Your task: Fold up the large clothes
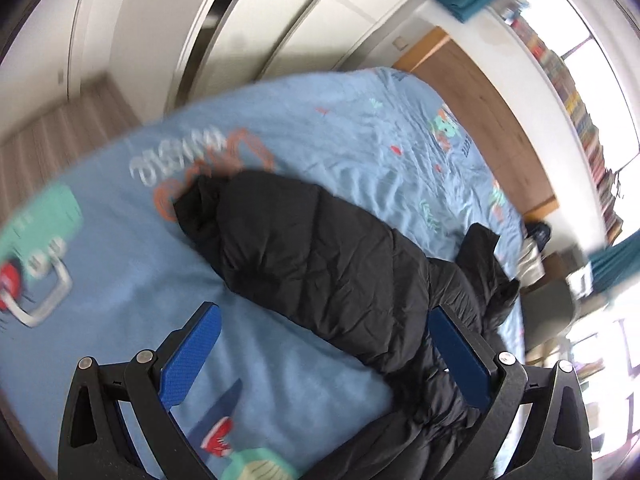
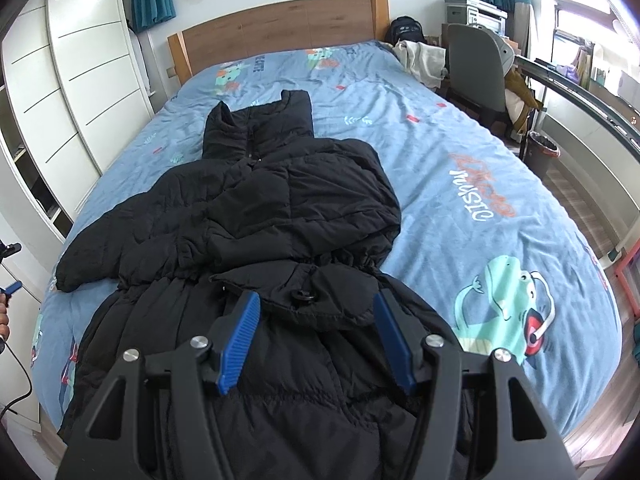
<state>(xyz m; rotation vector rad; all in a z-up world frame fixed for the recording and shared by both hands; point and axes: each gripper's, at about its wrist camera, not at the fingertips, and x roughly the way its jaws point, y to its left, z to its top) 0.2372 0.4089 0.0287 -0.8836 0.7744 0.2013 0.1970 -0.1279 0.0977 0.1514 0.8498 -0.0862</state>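
Observation:
A black puffer coat [image 2: 280, 208] lies flat on the blue printed bed cover [image 2: 460, 152], collar toward the wooden headboard. One sleeve [image 2: 84, 260] sticks out to the left; the other side is folded in over the chest. My right gripper [image 2: 316, 298] hovers open above the coat's waist, with a buttoned pocket flap [image 2: 308, 300] showing between its blue pads. In the blurred left wrist view the coat [image 1: 320, 256] runs diagonally across the bed cover [image 1: 120, 248]. My left gripper [image 1: 324, 313] stands wide open over the coat's near edge, holding nothing.
White wardrobes [image 2: 80, 80] line the bed's left side. A grey chair [image 2: 476, 68], a bin [image 2: 542, 152], a backpack [image 2: 406, 30] and piled cloth [image 2: 424, 60] stand at the right. A hand and a cable [image 2: 16, 384] show at the left edge.

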